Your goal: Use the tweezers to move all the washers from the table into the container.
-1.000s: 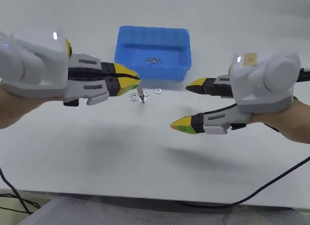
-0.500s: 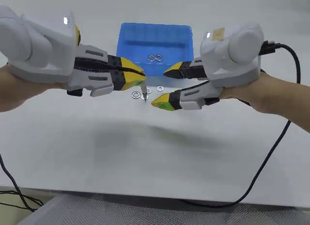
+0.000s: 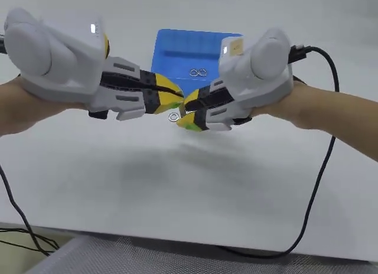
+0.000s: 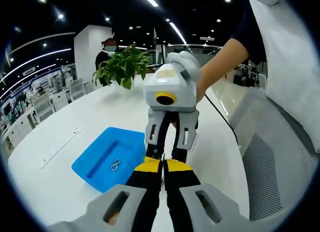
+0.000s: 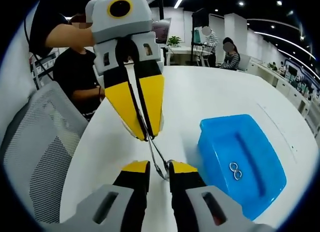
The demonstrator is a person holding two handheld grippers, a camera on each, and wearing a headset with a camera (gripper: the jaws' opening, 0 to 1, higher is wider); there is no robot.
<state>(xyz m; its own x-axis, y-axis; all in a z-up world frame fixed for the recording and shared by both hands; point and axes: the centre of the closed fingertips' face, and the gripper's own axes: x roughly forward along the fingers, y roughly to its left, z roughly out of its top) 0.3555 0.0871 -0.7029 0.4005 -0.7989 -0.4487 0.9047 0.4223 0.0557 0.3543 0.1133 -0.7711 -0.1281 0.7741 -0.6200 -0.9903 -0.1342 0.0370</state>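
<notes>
**Right gripper closes in on the tweezers**

A second ago the right gripper (image 3: 188,113) hung well apart on the right with its jaws spread wide. Now it has swung in until its yellow tips meet those of the left gripper (image 3: 176,97) just in front of the container (image 3: 177,49), and its jaws have narrowed to a slim gap.

In the right gripper view, the left gripper (image 5: 145,132) is clenched on the tweezers (image 5: 156,154). These are two thin prongs of bright metal that run down and converge between the right gripper's (image 5: 159,167) jaws. Whether those jaws actually press on the prongs I cannot tell.

Both grippers have glossy white plastic shells and black jaws capped in yellow wedges. The container is a rectangular tray of smooth blue plastic with rounded corners. Two small flat metal washers (image 3: 198,72) lie in it touching each other, as before. One more washer (image 3: 173,117) lies on the smooth white table (image 3: 177,185) under the meeting tips. A black cable (image 3: 322,144) trails from the right gripper.
</notes>
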